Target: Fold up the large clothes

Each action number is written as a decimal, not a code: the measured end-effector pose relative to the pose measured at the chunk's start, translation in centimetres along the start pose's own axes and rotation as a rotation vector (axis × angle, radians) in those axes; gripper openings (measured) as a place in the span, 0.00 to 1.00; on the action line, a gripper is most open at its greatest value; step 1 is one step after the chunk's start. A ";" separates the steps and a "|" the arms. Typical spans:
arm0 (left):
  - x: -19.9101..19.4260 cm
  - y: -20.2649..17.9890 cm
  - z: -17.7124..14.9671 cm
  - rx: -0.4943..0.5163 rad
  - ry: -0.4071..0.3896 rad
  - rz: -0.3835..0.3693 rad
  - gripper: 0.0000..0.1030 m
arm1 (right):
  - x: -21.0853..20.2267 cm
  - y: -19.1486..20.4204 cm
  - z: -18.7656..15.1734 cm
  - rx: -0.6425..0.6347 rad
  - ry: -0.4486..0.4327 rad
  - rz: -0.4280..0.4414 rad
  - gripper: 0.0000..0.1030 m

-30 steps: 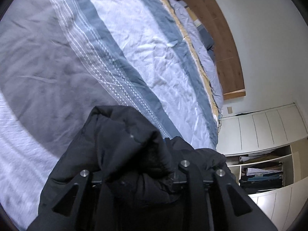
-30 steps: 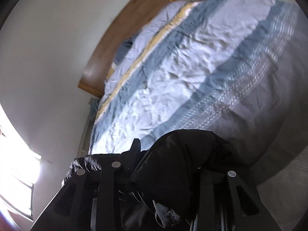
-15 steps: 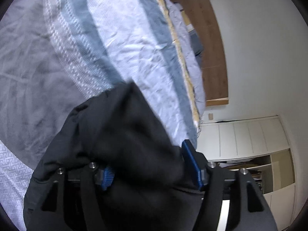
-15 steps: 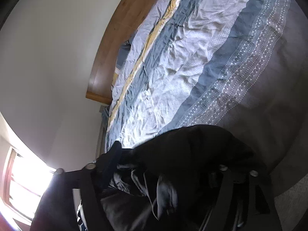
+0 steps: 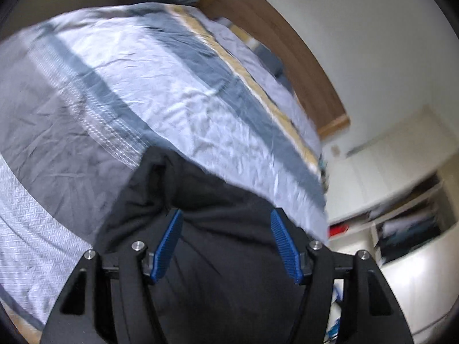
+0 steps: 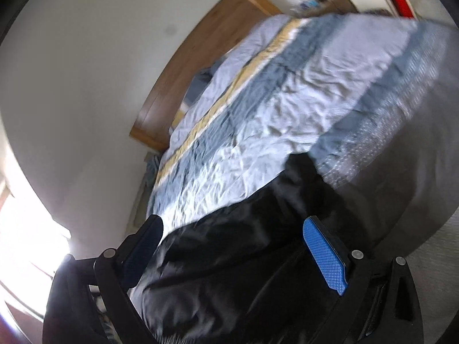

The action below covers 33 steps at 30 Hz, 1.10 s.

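Left tongs (image 5: 225, 242) spread wide and right tongs (image 6: 232, 248) opening, both off the black coat (image 5: 200, 200) bunched on the bed (image 5: 172, 86) just below and between the pads; let go but rumpled, probably most folding left.

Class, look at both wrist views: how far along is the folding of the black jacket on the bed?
Done: the black jacket lies on the striped bed, bunched rather than flat. In hand: nothing; the left gripper is open, the right gripper is opening, neither pinching cloth. Left: no neat fold shows, so flattening and folding appear still to come.
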<state>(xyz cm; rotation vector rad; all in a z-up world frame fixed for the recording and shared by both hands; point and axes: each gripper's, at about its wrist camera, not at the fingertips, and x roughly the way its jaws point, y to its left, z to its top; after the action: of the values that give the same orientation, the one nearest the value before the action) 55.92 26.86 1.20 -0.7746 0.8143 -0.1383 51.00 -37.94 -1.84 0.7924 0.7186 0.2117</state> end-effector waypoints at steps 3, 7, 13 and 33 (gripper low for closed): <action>1.3 -3.0 -2.9 0.086 0.045 0.011 0.60 | 0.7 3.0 -1.8 -0.090 0.039 -0.013 0.94; 4.6 -6.8 -6.3 0.183 0.116 0.018 0.60 | 2.7 6.3 -4.2 -0.206 0.078 -0.053 0.94; 10.3 -10.9 -8.4 0.268 0.187 0.037 0.60 | 7.7 8.3 -5.9 -0.266 0.138 -0.087 0.94; 24.9 -9.3 -2.4 0.309 0.275 0.288 0.60 | 19.9 1.7 -1.1 -0.264 0.283 -0.256 0.98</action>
<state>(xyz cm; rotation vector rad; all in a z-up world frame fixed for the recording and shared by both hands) 73.14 9.03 -8.63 -0.3449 1.1257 -0.1101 65.31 -27.60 -11.28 0.4167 1.0279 0.1837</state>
